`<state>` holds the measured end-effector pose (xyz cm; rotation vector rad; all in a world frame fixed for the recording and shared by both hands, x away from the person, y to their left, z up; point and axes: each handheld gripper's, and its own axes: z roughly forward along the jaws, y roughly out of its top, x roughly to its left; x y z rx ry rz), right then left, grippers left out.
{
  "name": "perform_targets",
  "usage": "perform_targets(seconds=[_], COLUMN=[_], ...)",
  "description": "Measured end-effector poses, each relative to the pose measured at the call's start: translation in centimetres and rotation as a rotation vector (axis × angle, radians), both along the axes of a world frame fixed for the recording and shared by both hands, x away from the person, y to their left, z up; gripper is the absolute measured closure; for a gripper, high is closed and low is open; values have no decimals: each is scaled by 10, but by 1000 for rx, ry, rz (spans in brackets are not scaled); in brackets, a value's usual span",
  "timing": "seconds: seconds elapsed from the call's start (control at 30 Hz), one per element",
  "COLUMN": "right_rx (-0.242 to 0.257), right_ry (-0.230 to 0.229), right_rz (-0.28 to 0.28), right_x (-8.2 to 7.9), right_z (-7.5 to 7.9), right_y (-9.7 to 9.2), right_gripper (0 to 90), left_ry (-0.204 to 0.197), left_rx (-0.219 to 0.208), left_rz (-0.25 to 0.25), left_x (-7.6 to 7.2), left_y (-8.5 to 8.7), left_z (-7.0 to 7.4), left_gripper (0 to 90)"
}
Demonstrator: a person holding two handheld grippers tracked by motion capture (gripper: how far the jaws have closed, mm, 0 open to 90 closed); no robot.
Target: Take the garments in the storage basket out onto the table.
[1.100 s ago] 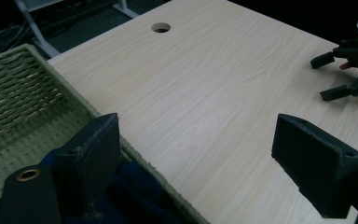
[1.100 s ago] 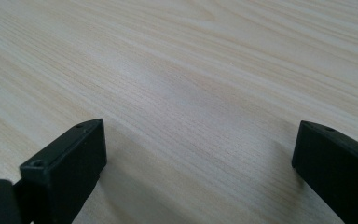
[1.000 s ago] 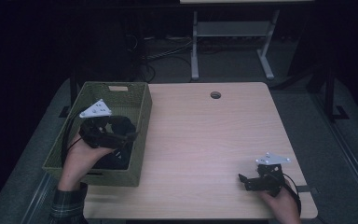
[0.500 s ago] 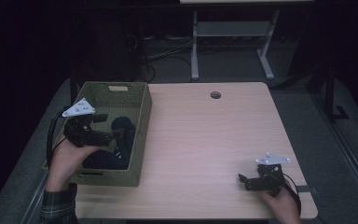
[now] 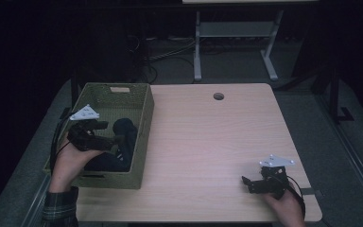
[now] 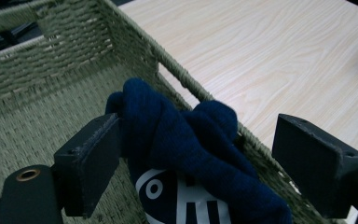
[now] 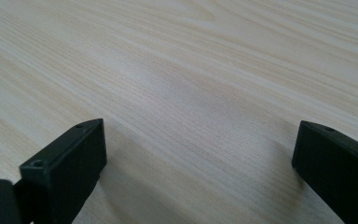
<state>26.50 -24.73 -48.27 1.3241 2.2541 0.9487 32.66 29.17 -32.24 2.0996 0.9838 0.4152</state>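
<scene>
- Jaws of the left gripper stand wide around a navy garment bunched against the basket wall, having swung back from mid-basket; a grab looks imminent.
- Right gripper rests wide-jawed, empty, on the table.

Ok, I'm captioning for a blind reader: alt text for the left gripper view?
Open black jaws of the left gripper flank a dark blue cloth with white print inside a woven green basket. Pale wooden table lies beyond its rim.
</scene>
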Motion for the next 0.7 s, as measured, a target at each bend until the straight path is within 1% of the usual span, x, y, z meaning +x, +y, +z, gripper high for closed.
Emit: perform_targets(seconds=[0.17,0.2,0.27,0.4,0.47,0.57,0.7], right_rx=[0,1,1,0,0,0,-1], right_ry=[1,1,1,1,0,1,0], right_rz=[0,0,-1,0,-1,0,-1], right_x=[0,0,0,0,0,0,0], right_z=[0,0,0,0,0,0,0], right_y=[0,0,0,0,0,0,0], right_gripper=[26,26,26,26,26,26,26], left_ry=[22,34,42,64,73,85,100], left_rx=[12,10,22,30,32,47,50], left_rz=[2,4,-7,-9,-7,-11,-12], left_x=[3,3,5,8,9,11,14], left_y=[-2,-3,-5,-10,-12,-14,-15], left_z=[-8,-9,-13,-19,-23,-27,-31], left_gripper=[146,146,145,143,142,140,140])
